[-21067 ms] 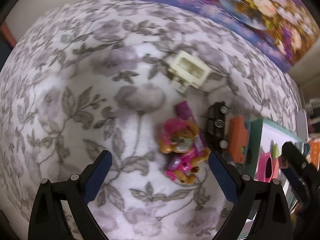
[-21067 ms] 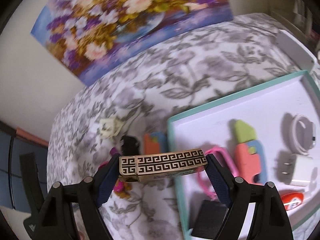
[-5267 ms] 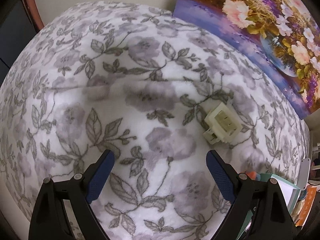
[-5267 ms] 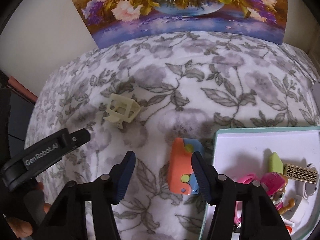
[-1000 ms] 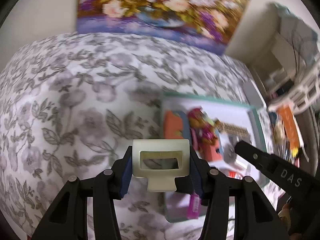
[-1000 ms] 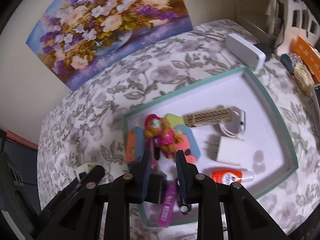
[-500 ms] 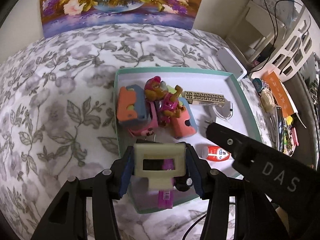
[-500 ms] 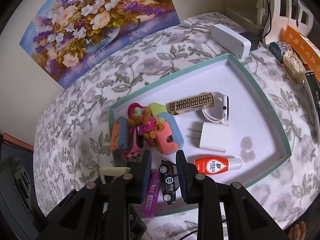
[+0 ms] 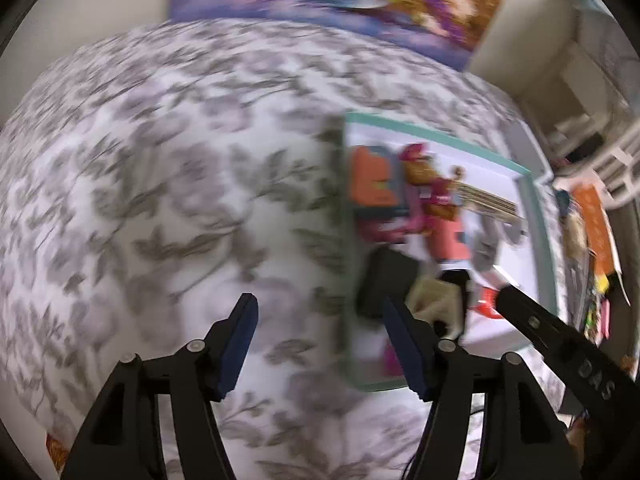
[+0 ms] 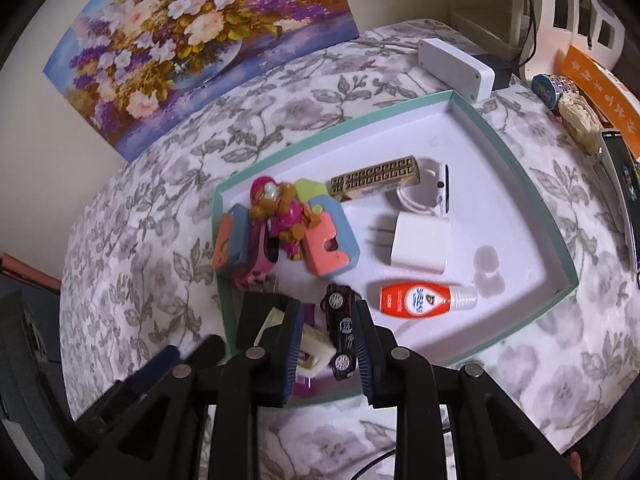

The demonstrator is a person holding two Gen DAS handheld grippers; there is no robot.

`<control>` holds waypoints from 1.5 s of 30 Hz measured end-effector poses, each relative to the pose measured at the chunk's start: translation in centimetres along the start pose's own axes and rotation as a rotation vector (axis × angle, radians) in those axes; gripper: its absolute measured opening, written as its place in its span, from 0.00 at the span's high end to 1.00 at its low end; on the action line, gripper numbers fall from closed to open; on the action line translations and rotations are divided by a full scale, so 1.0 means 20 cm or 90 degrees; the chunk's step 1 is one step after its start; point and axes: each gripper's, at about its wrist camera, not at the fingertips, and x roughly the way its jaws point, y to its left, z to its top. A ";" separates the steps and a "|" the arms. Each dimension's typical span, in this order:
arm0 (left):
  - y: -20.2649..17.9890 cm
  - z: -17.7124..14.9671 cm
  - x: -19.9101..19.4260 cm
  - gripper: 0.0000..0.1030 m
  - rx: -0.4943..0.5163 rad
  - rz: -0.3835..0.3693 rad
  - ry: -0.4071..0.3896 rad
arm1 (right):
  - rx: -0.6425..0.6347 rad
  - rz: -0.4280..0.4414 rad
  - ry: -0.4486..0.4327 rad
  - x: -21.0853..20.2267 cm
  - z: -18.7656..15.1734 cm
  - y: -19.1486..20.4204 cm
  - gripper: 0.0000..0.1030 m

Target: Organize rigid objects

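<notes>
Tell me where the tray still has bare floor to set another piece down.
Most room is the tray's far right end, beyond the patterned bar and white charger, up to the rim. A smaller strip lies right of the orange bottle. The left end is crowded: foam blocks, plush toy, toy car and cream clip are packed together.

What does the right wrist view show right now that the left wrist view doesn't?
Only the right wrist view: the white charger, the red bottle, the toy car between the right gripper fingers, and the white box past the tray.

Only the left wrist view: the left gripper open and empty over bare floral cloth, heavily blurred.

Both: the teal tray, the cream part in it, the pup figure, and the flower painting.
</notes>
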 end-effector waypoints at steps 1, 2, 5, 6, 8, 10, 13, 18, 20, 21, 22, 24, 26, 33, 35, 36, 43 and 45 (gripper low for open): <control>0.03 -0.01 0.00 0.35 -0.008 0.007 0.001 | -0.007 -0.002 0.001 0.00 -0.01 0.01 0.74; 0.06 -0.01 0.00 0.35 -0.017 0.018 0.004 | -0.014 -0.003 0.003 0.00 -0.03 0.02 0.74; 0.15 -0.04 0.00 0.33 -0.035 0.050 0.011 | -0.036 -0.010 0.001 0.01 -0.07 0.06 0.73; 0.17 -0.05 0.00 0.27 -0.039 0.057 0.013 | -0.041 -0.012 -0.001 0.01 -0.08 0.07 0.73; 0.21 -0.06 -0.01 0.17 -0.048 0.068 0.013 | -0.062 -0.019 -0.003 0.01 -0.12 0.11 0.73; 0.25 -0.09 -0.03 0.15 -0.055 0.076 0.005 | -0.075 -0.024 -0.008 0.00 -0.14 0.13 0.69; 0.29 -0.12 -0.08 0.12 -0.065 0.088 -0.013 | -0.095 -0.031 -0.015 -0.01 -0.17 0.17 0.38; 0.34 -0.12 -0.14 0.10 -0.070 0.106 -0.050 | -0.143 -0.049 -0.039 -0.04 -0.23 0.24 0.27; 0.35 -0.12 -0.17 0.04 -0.068 0.115 -0.064 | -0.162 -0.056 -0.047 -0.04 -0.25 0.26 0.22; 0.36 -0.12 -0.18 0.03 -0.071 0.114 -0.072 | -0.170 -0.059 -0.051 -0.05 -0.26 0.27 0.19; 0.36 -0.12 -0.19 0.03 -0.074 0.108 -0.080 | -0.177 -0.061 -0.054 -0.05 -0.26 0.28 0.15; 0.37 -0.12 -0.21 0.03 -0.073 0.109 -0.088 | -0.187 -0.066 -0.060 -0.06 -0.27 0.29 0.09; 0.36 -0.11 -0.23 0.03 -0.064 0.109 -0.096 | -0.190 -0.072 -0.067 -0.07 -0.28 0.30 0.02; 0.30 -0.11 -0.24 0.03 -0.018 0.119 -0.098 | -0.173 -0.071 -0.087 -0.10 -0.27 0.28 0.00; 0.31 -0.11 -0.23 0.03 -0.017 0.124 -0.089 | -0.170 -0.070 -0.091 -0.11 -0.27 0.28 0.00; 0.32 -0.11 -0.22 0.03 -0.020 0.127 -0.082 | -0.168 -0.068 -0.094 -0.11 -0.26 0.27 0.00; 0.33 -0.11 -0.19 0.03 -0.017 0.144 -0.062 | -0.166 -0.067 -0.100 -0.12 -0.26 0.27 0.00; 0.33 -0.11 -0.19 0.03 -0.010 0.151 -0.063 | -0.168 -0.068 -0.098 -0.11 -0.25 0.27 0.00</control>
